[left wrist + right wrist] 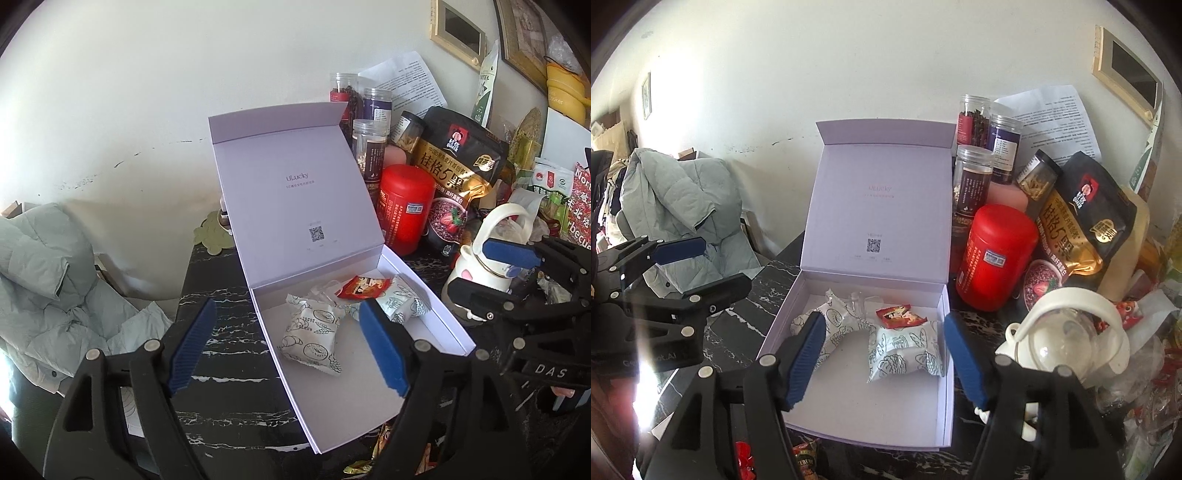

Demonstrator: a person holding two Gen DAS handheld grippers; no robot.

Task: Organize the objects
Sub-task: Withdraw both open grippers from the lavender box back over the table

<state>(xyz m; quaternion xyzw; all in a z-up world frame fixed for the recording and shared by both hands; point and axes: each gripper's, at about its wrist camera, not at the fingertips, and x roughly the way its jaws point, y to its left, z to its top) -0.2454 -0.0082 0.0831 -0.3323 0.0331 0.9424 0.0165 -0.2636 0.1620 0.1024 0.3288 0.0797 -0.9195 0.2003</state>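
Left wrist view: the left gripper [288,343] is spread wide and empty over the white box [448,325]; snack packets [312,332] lie at twelve o'clock.

Right wrist view: the right gripper [884,360] is likewise spread wide and empty; loose snacks at five o'clock should be pinched mid-wrapper, judged best.

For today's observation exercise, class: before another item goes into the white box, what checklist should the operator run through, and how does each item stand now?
1. Lid of the white box stands open: ok.
2. Free floor space in the box, in front of the patterned snack packets and the red packet: ok.
3. Left gripper open and holding nothing: ok.
4. Right gripper open and holding nothing: ok.
5. Next item chosen from the clutter beside the red canister: cannot tell.
6. White kettle clear of the right gripper's path: not ok, it sits close beside it.
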